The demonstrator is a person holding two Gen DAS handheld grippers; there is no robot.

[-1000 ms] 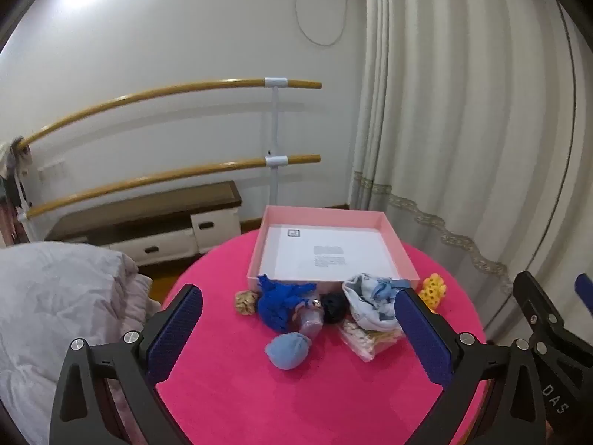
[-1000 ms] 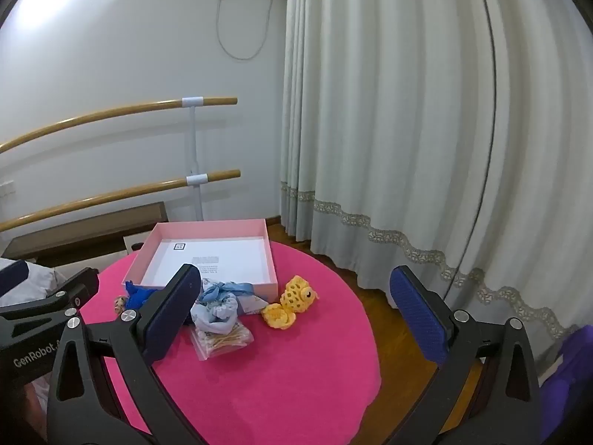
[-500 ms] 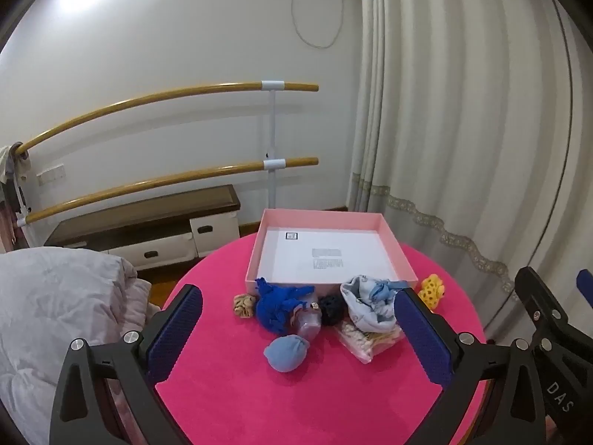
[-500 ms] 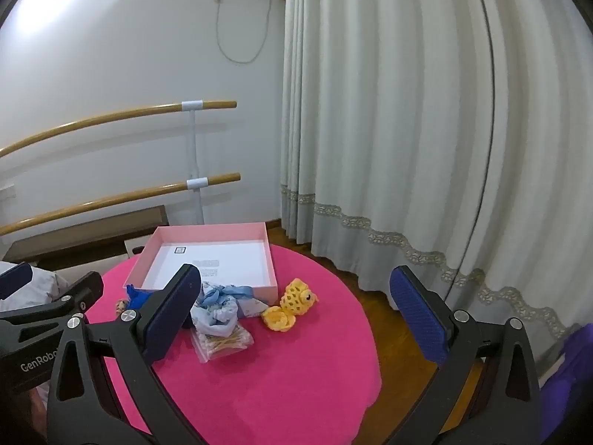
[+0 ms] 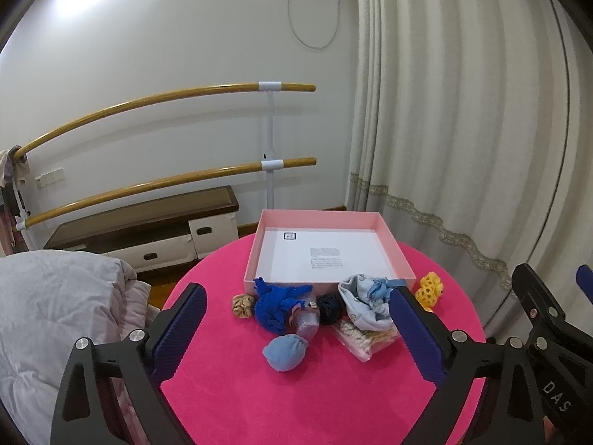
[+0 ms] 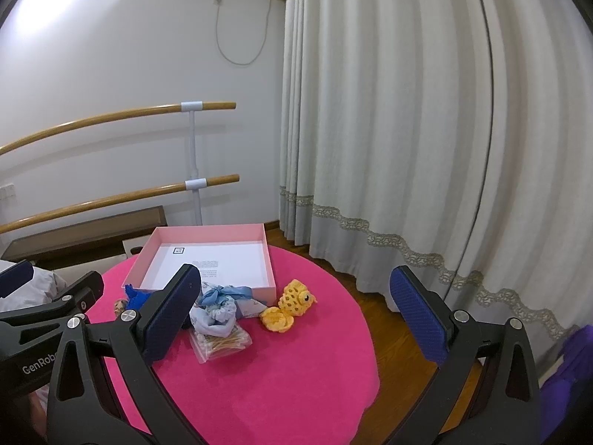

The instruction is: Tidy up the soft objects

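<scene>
A pink box (image 5: pixel 259 256) (image 6: pixel 268 259) with a white sheet inside stands at the far side of a round pink table (image 5: pixel 326 389) (image 6: pixel 296 371). In front of it lie a dark blue knit piece (image 5: pixel 276 302), a light blue ball (image 5: pixel 285 352), a black scrunchie (image 5: pixel 330 307), a tan scrunchie (image 5: pixel 242 305), a pale blue-white cloth bundle (image 5: pixel 365 302) (image 6: pixel 217 311) and a yellow crochet toy (image 5: pixel 429 290) (image 6: pixel 291 306). My left gripper (image 5: pixel 296 330) is open above the table's near side. My right gripper (image 6: pixel 296 315) is open and empty, to the right.
A small clear jar (image 5: pixel 305 319) and a clear bag of cotton swabs (image 5: pixel 365 337) (image 6: pixel 220 341) lie among the soft things. A grey quilt (image 5: pixel 55 315) lies left of the table. Curtains (image 6: pixel 426 148) hang to the right, and wooden wall bars (image 5: pixel 166 96) and a low bench stand behind.
Both grippers have risen and drawn back slightly, so the table and box sit a little lower in view. Nothing on the table has moved.
</scene>
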